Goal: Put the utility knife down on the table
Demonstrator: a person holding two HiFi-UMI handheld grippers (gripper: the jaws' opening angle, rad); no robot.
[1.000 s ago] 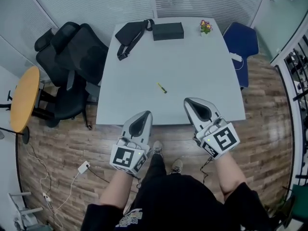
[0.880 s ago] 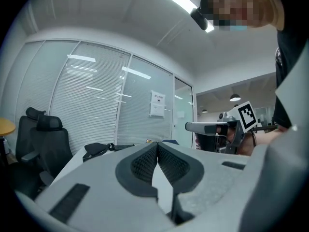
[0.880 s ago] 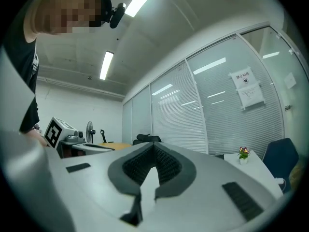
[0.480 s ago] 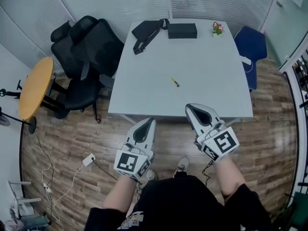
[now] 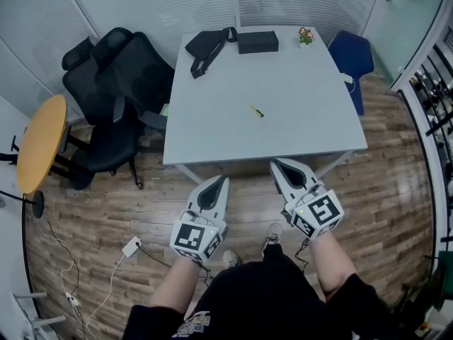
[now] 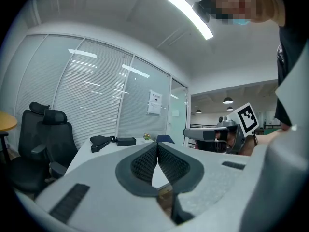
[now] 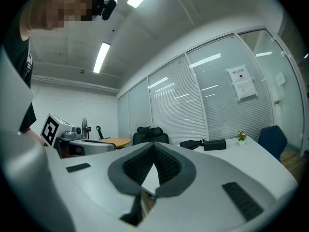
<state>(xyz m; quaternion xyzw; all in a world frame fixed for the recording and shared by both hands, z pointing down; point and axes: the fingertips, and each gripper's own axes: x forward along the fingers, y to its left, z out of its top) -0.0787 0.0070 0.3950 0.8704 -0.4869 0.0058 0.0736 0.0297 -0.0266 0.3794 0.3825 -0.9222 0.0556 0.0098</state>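
The utility knife [image 5: 256, 110], small and yellow, lies alone near the middle of the pale grey table [image 5: 304, 83]. Both grippers hang over the wooden floor just short of the table's near edge, well apart from the knife. My left gripper [image 5: 220, 180] is shut with nothing in it; in the left gripper view its ribbed pads [image 6: 157, 144] meet at the tip. My right gripper [image 5: 276, 163] is shut and empty too, with its pads [image 7: 154, 144] touching in the right gripper view. The knife does not show in either gripper view.
At the table's far edge lie a black bag [image 5: 207, 44], a black box [image 5: 257, 42] and a small flower pot [image 5: 305, 36]. Black office chairs [image 5: 117, 83] stand at the left, a blue chair [image 5: 352, 55] at the right, and a round yellow table [image 5: 39, 144] further left.
Both grippers have drawn back from over the table's near edge to over the floor, still shut. The knife has stayed in place on the table.
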